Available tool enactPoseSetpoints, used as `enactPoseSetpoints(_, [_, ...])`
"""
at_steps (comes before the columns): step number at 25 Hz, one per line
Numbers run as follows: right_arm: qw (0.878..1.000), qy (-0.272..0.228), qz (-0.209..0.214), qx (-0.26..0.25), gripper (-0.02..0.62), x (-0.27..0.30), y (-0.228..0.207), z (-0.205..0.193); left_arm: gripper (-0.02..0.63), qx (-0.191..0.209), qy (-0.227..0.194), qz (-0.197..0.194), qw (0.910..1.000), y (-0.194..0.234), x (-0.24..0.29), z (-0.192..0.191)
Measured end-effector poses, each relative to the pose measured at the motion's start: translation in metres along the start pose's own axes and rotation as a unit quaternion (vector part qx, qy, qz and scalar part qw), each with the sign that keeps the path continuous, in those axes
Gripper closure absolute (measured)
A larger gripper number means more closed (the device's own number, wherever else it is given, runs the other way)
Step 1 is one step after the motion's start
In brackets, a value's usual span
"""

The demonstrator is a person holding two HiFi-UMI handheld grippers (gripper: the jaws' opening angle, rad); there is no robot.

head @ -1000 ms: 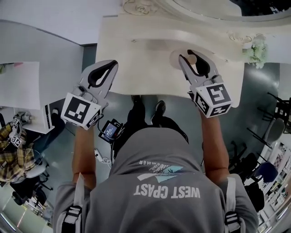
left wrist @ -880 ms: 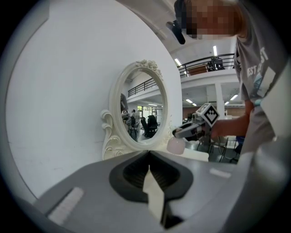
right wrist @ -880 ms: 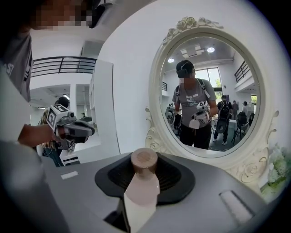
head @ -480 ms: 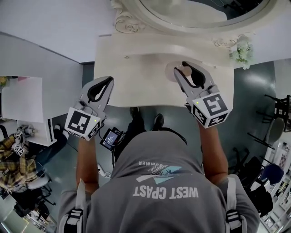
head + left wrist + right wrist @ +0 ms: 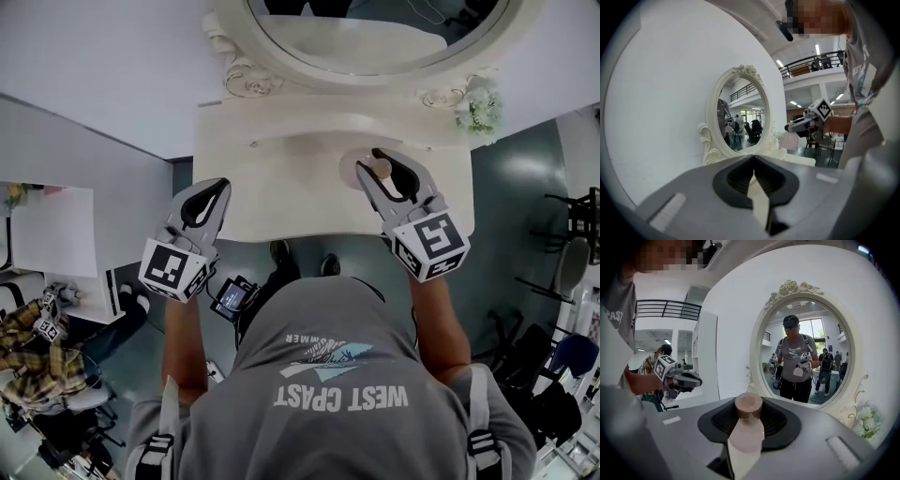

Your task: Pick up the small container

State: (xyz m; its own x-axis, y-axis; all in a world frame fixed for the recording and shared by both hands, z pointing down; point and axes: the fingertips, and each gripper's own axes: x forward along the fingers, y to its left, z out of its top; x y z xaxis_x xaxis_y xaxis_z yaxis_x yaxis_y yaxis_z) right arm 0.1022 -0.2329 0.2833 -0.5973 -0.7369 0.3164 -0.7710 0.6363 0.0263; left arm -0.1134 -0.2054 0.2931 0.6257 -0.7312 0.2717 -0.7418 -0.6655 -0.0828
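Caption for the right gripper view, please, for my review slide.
Right claw clamped on a small pale-pink container with a round brown cap, facing an ornate white oval mirror.

Two claws [image 5: 221,185] [image 5: 385,163], one small container [image 5: 746,432], one mirror [image 5: 356,37], one table [image 5: 281,192].

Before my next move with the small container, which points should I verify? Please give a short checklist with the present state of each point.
1. Grip: the right gripper is closed on the small container: ok.
2. Lid: the brown cap sits on the container: ok.
3. Clearance: in the left gripper view, the container seems to hang above the dressing table: ok.
4. Other hand: the left gripper is shut, empty and beside the table's front corner: ok.
5. Surroundings: the mirror and flowers are apart from both grippers: ok.
6. How firmly the pads hold: cannot tell.
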Motion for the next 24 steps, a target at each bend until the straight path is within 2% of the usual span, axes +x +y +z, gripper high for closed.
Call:
enactPoseSetpoints(9, [1.000,0.000,-0.008,0.003,0.463,-0.015,-0.011,-0.001,0.603,0.006,-0.003,0.006,1.0000,-0.001,0.004,0.009])
enactPoseSetpoints(17, [1.000,0.004,-0.009,0.004,0.463,-0.007,-0.009,-0.018,0.603,0.002,0.000,0.006,1.0000,0.001,0.008,-0.009])
enactPoseSetpoints(24, [1.000,0.006,-0.008,0.004,0.463,-0.012,-0.007,-0.013,0.603,0.001,0.000,0.004,1.0000,-0.004,0.006,-0.003])
